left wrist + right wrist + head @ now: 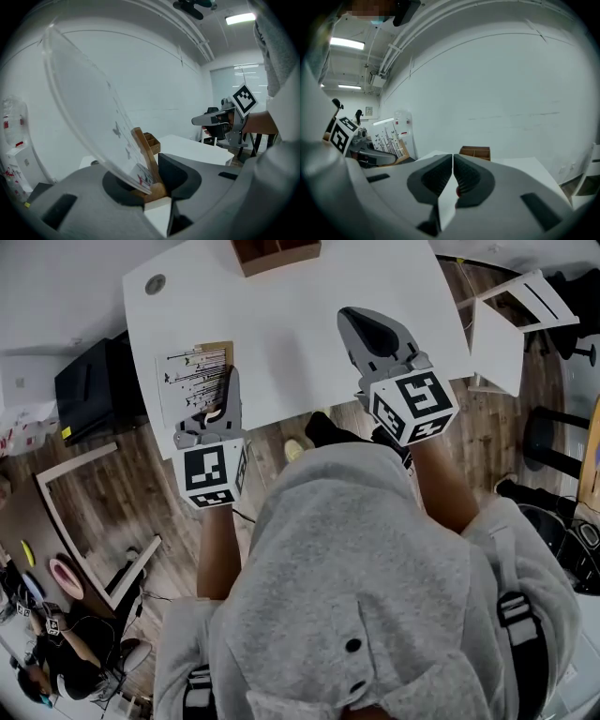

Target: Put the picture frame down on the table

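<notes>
One picture frame (84,108), leaning up-left, clamped in left gripper (152,182); right gripper (453,164) closed.

Picture frame (93,117) was seen w/ a clear glossy front pane, a light wood back & a printed paper sheet. Table (281,334) was finished in smooth matt white. Box (277,254) was made of brown wood. Left gripper (157,187) & right gripper (453,176) were cased in matt grey plastic, w/ darker ribbed pads (433,178). Hoodie (375,568) was made of soft grey cloth; floor (122,502) was laid in wood planks
</notes>
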Tool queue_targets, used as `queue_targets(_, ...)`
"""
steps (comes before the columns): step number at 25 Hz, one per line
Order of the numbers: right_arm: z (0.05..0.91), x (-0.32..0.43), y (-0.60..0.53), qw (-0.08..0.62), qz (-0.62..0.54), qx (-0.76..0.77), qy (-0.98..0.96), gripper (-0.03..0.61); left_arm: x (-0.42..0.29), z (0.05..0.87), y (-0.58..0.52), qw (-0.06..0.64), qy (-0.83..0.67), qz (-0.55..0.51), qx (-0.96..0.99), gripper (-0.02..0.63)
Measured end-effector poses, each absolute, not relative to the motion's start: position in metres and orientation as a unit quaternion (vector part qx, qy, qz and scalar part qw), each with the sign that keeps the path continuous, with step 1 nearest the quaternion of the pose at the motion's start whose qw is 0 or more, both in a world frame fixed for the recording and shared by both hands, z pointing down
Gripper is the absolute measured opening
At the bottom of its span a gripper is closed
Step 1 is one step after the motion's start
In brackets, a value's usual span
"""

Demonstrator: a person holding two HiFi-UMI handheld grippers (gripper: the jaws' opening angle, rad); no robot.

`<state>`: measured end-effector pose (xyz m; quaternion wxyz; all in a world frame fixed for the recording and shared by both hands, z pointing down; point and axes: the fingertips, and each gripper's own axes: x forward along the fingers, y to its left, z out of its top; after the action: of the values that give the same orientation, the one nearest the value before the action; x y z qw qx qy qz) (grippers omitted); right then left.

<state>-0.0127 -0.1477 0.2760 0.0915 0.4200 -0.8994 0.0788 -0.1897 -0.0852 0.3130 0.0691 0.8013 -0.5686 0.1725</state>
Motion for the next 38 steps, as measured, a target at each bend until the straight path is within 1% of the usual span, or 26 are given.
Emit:
queue_targets(18,0.29,0.011,-0.205,0.092,0.099,0.398,-0.908,0.028,-0.161,0.321,-0.134,0.081,-0.58,0.193,0.787,0.107)
queue_targets(31,0.3,0.013,-0.22,0.079,0.121,0.375,-0.916,0.028,-0.154,0.323,-0.142,0.076,-0.591,0.218,0.773,0.107)
queue_targets(38,0.32,0.031,-0.241,0.086,0.137,0.374,-0.913,0.028,-0.139,0.347,-0.166,0.093,-0.586,0.244,0.767,0.107)
